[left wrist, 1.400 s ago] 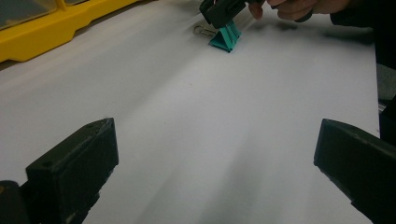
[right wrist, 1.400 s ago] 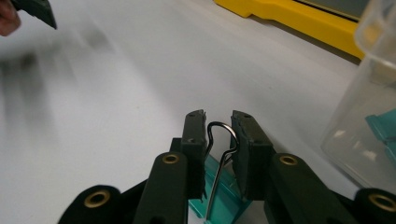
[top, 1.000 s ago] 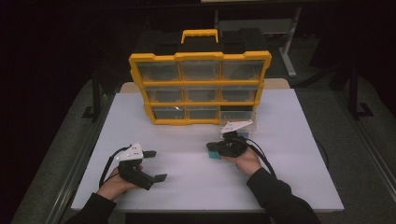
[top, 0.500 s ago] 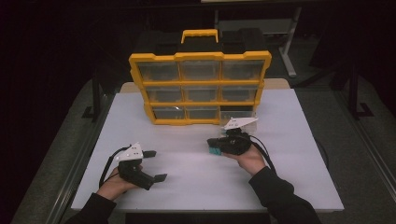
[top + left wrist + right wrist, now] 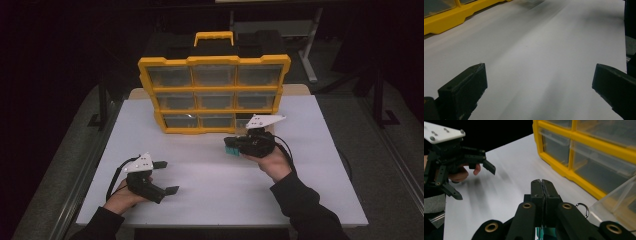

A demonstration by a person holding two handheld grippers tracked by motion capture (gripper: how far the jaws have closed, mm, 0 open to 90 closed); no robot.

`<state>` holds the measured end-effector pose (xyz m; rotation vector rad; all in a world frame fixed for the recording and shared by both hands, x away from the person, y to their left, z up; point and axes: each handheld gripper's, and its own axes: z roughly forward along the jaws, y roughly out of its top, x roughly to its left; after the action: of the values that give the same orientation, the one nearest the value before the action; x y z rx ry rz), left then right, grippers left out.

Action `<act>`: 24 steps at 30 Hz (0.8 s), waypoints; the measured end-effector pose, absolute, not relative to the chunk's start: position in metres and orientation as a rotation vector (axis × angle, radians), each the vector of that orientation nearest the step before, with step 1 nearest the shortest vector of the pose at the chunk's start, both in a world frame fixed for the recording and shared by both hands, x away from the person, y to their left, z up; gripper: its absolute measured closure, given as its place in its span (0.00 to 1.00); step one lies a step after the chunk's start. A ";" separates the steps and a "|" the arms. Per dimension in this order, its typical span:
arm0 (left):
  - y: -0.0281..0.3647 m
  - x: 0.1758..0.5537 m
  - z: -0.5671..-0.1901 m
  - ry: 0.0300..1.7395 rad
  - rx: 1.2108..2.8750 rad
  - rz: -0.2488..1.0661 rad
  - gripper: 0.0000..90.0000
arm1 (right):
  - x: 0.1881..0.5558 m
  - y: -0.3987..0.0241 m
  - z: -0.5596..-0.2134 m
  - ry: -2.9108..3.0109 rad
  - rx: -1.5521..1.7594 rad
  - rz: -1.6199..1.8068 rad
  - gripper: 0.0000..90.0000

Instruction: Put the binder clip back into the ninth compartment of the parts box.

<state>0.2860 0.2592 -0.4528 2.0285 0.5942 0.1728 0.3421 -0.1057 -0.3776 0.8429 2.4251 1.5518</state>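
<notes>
Dangling beneath the tightly closed right tool (image 5: 231,145), a teal part (image 5: 233,150), beside the organizer (image 5: 214,95).

The right gripper (image 5: 231,145) is held above the white counter (image 5: 210,200), its jaws closed together and pointing left, with a small teal piece (image 5: 232,150) just under their tips. Just beyond the jaws stands the yellow organizer (image 5: 214,92), its bottom drawers nearest. Well off to the left of those jaws, the left gripper (image 5: 166,176) sits low over the counter, jaws spread wide with bare counter between them
</notes>
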 end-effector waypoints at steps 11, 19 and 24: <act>0.259 0.286 -0.453 0.592 2.031 0.173 0.00 | 0.353 -0.124 -0.356 2.341 0.846 1.555 0.97; 0.259 0.286 -0.453 0.594 2.030 0.173 0.00 | 0.372 -0.140 -0.355 2.258 0.926 1.534 0.97; 0.259 0.286 -0.453 0.596 2.030 0.171 0.00 | 0.381 -0.143 -0.362 2.240 0.960 1.513 0.97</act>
<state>0.2862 0.2589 -0.4534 2.0304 0.5963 0.1710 0.3810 -0.1433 -0.3618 0.9599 2.2400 1.5127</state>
